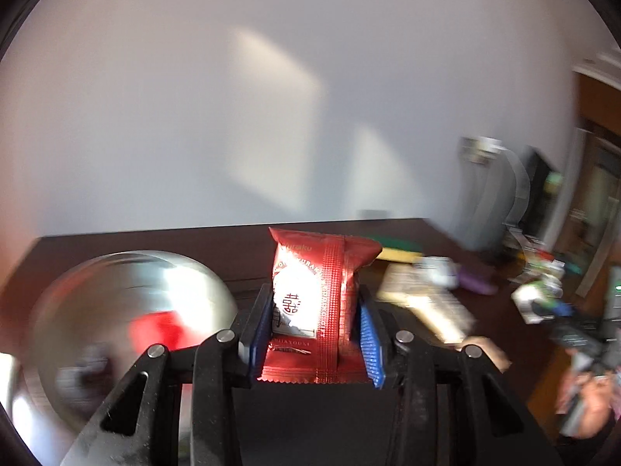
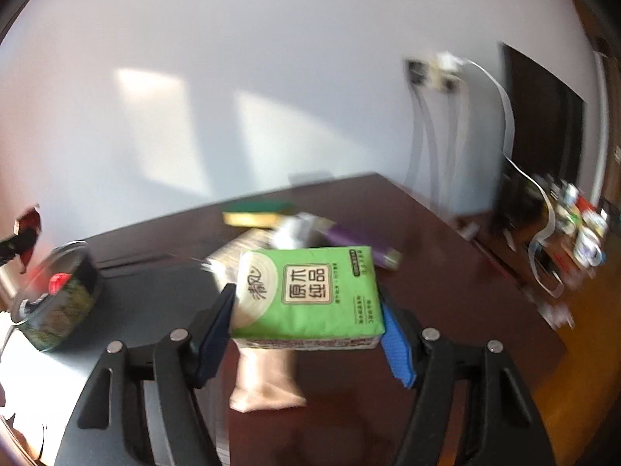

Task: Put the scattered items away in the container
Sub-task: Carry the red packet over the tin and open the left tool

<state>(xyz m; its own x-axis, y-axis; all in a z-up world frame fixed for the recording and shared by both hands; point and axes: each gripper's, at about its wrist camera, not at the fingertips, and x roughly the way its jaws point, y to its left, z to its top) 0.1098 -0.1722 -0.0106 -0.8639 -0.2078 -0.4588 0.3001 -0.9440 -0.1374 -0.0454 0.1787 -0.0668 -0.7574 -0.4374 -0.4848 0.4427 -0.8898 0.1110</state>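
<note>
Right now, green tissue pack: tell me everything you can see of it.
The tissue pack is a soft rectangular packet in glossy green film, with a white swirl logo at its left, a framed panel of Chinese characters in the middle and small print at the right; a paler printed strip runs along its lower edge. It sits printed face up, roughly level, clamped by its two short ends in the right gripper, off the dark table. Only the blue pads touch it. A beige sachet lies below it.

Red packet [image 1: 318, 303] with white label; green tissue pack [image 2: 310, 291] with cream panels; blue pads [image 2: 396, 345]; dark brown worktop [image 2: 446, 272]; green-and-yellow sponge [image 2: 258, 213]; purple tube [image 2: 357, 240].
</note>
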